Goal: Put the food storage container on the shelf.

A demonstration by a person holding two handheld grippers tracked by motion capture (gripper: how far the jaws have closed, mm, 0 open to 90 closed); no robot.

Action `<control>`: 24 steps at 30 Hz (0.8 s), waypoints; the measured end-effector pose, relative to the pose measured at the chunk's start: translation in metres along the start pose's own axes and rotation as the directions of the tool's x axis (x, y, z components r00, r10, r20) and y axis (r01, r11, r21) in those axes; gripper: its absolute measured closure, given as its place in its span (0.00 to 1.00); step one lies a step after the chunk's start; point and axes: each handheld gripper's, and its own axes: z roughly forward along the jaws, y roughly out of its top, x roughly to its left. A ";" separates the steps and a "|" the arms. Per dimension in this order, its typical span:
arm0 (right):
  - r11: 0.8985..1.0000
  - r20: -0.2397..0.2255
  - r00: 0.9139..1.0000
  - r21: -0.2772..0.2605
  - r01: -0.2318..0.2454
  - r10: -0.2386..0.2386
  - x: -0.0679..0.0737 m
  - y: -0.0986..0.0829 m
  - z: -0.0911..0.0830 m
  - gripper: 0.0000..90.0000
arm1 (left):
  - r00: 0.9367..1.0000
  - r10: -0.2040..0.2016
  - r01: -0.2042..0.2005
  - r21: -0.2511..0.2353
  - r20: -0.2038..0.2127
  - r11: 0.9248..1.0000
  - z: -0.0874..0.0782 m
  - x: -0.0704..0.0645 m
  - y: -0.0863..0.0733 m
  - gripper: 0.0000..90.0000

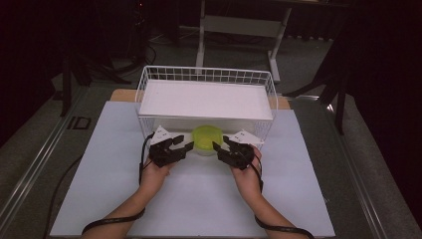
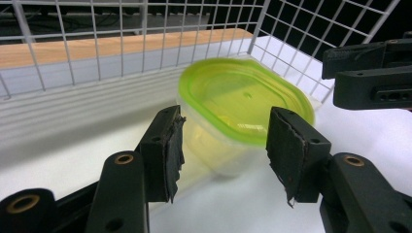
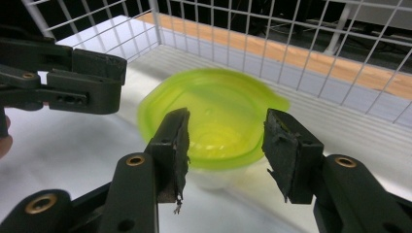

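High view: a green-lidded container (image 1: 207, 139) sits on the white surface (image 1: 99, 174) against the wire basket (image 1: 149, 74), between the left gripper (image 1: 183, 144) and right gripper (image 1: 221, 145), both released. "ID" marks the floor.

Between the black jaws of the left gripper (image 2: 223, 150) sits a container (image 2: 228, 141) of clear, faintly yellowish plastic, topped by a translucent lime-green lid (image 2: 243, 99). The same green lid (image 3: 214, 116) shows between the right gripper (image 3: 226, 145)'s jaws, whose pads (image 3: 180, 145) are matt black with frayed edges; brass-coloured rivets dot the black arms below them. Beyond both pairs of jaws stands a white wire basket (image 1: 206, 74) with a square grid pattern, holding a plain white box (image 1: 206, 102). Under the jaws the mat (image 1: 99, 174) is pale bluish white, and past the basket a light wooden tabletop (image 2: 97, 46) shows as an orange-tan strip. Each gripper carries a pale grey plate on top.
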 end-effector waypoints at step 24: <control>0.995 -0.003 1.000 0.099 0.018 -0.018 0.024 -0.029 0.005 0.66 | 0.985 -0.042 0.027 0.095 0.168 0.995 -0.041 -0.009 -0.023 0.20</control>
